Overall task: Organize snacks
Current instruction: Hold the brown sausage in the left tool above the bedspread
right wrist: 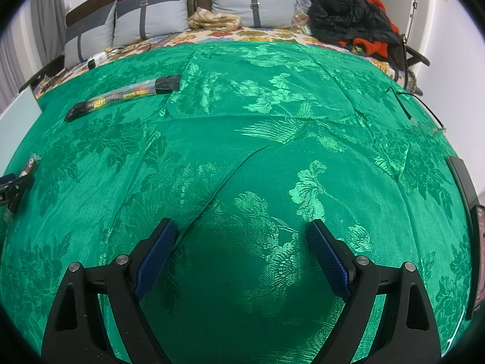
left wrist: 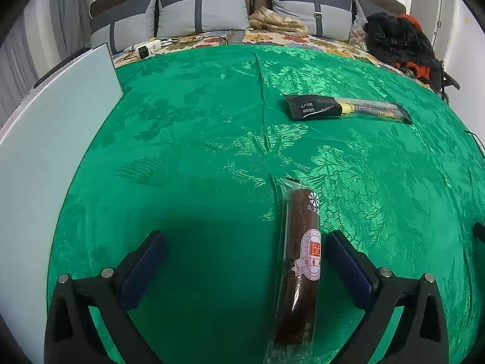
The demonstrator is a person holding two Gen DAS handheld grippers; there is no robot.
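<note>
The left gripper [left wrist: 244,239] hovers low over the green cloth [left wrist: 188,127], its fingers spread wide apart and gripping nothing. A brown sausage stick in a clear wrapper [left wrist: 300,261] lies flat on the cloth between those fingers, just beside the right-hand one; whether they touch is hard to tell. Farther up the cloth from the sausage, well apart from it, lies a long black and yellow snack packet [left wrist: 345,109]. A pale board [left wrist: 57,139] stands at the cloth's left edge. The right gripper [right wrist: 241,236] also has its fingers wide apart, with only bare cloth between them. Beyond the cloth sit grey pillows [left wrist: 200,12] and a heap of dark clothes [left wrist: 400,39].
</note>
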